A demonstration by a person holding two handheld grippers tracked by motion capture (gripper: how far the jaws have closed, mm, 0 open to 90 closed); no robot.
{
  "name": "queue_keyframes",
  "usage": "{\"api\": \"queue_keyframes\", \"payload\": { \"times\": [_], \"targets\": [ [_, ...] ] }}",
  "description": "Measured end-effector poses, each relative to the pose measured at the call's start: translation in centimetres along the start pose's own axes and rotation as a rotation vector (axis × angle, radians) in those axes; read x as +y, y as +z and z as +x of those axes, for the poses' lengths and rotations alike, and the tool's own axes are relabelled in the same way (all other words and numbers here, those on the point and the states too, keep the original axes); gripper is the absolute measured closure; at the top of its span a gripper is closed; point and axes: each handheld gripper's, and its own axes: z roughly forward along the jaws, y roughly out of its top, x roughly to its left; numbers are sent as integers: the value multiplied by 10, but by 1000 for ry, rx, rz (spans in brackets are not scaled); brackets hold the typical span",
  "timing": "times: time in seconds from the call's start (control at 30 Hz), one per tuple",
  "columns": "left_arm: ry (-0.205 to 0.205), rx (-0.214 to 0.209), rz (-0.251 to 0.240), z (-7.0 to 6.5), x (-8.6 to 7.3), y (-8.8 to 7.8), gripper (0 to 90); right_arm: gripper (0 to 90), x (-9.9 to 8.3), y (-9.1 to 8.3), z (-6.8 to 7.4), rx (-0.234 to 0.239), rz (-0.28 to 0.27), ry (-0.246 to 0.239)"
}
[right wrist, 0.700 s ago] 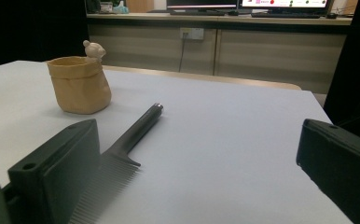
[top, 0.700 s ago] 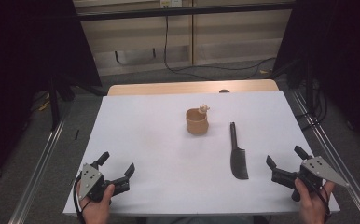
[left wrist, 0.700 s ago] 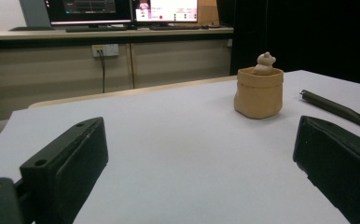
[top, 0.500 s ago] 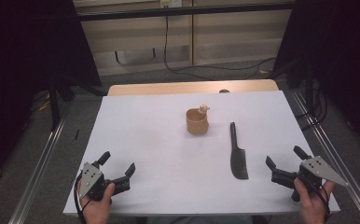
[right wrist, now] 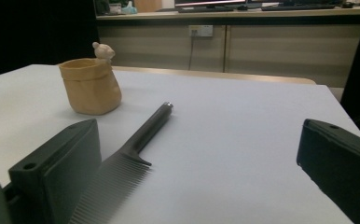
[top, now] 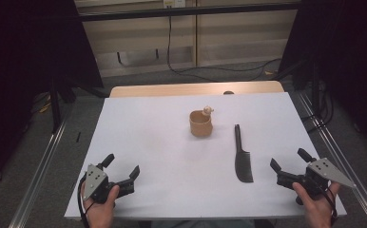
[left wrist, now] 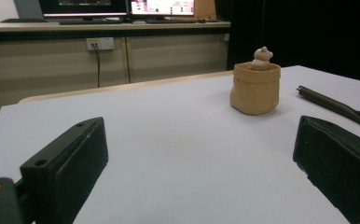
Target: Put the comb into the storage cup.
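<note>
Both tools wide open and empty at the near edge of the white surface (top: pixel 148 128).

The left tool (top: pixel 120 172) sits at the near left corner, jaws spread, nothing between them. The right tool (top: pixel 288 167) sits at the near right, jaws equally spread, touching nothing. The black comb (top: pixel 242 156) lies flat just beside the right tool, handle pointing away; the tan cup (top: pixel 200 123) with a small figure on its rim stands upright near mid-surface.
</note>
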Motion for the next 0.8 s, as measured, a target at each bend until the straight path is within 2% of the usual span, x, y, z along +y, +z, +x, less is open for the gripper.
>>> {"api": "queue_keyframes", "payload": {
  "times": [0.3,0.47,0.57,0.8],
  "targets": [
    [-10,6,2,5,-1,0,30,1,3,8,6,26,11,-41],
    [-11,-15,-1,2,-1,-1,30,0,12,15,9,54,-1,-43],
    [10,-13,-6,1,0,-2,30,1,15,17,9,54,-6,-45],
    [-3,-21,-7,1,0,0,30,3,19,31,15,63,-13,-56]
  ]
}}
